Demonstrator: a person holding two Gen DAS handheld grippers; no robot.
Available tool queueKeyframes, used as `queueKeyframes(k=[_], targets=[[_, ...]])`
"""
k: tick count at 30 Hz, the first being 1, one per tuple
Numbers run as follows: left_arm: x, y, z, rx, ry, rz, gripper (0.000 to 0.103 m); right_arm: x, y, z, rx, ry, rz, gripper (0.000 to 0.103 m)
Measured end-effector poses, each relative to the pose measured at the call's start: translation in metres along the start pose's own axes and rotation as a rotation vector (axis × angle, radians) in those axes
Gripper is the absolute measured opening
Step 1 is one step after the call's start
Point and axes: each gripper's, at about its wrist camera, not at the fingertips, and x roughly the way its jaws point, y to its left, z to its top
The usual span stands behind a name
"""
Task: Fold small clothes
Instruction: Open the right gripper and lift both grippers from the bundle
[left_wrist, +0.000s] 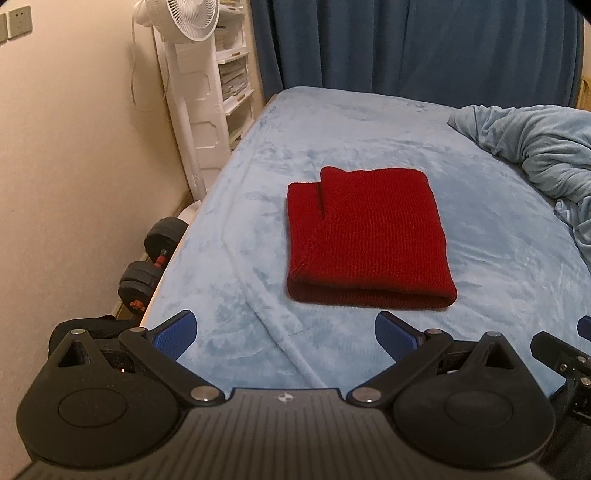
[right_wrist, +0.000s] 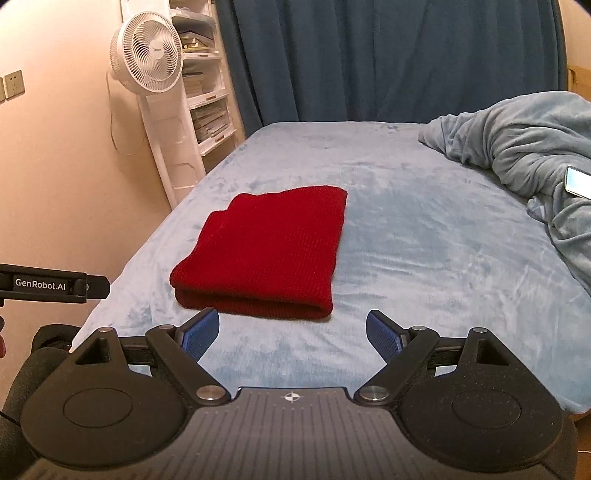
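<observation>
knitwear (left_wrist: 365, 236) in dark red lies flat on the bed (left_wrist: 240, 206), ahead of both grippers and apart from them, its thick folded edge turned toward the tools and its long axis running away from them toward the curtain (left_wrist: 424, 40). left gripper (left_wrist: 284, 336) and right gripper (right_wrist: 292, 332) both stand wide open with nothing between the blue pads, and the right one looks the nearer, just short of that edge. it appears already folded into a neat layered rectangle, one stepped corner at the far left.
</observation>
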Motion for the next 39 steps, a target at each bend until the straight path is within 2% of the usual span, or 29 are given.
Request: queueKeyframes(k=[14,26,39], targets=[[0.015,0.002,0.001,-0.004,0.039,0.018,0.103,0.013,-0.002,-0.002,0.004,0.042,0.009,0.089],[0.062,-0.011,0.005,0.017,0.131,0.071,0.103,0.046,-0.012,0.005,0.007,0.104,-0.008,0.089],[0.111,-0.021,0.006,0.018,0.239,0.062,0.103,0.091,-0.028,0.013,0.014,0.168,-0.051,0.09]])
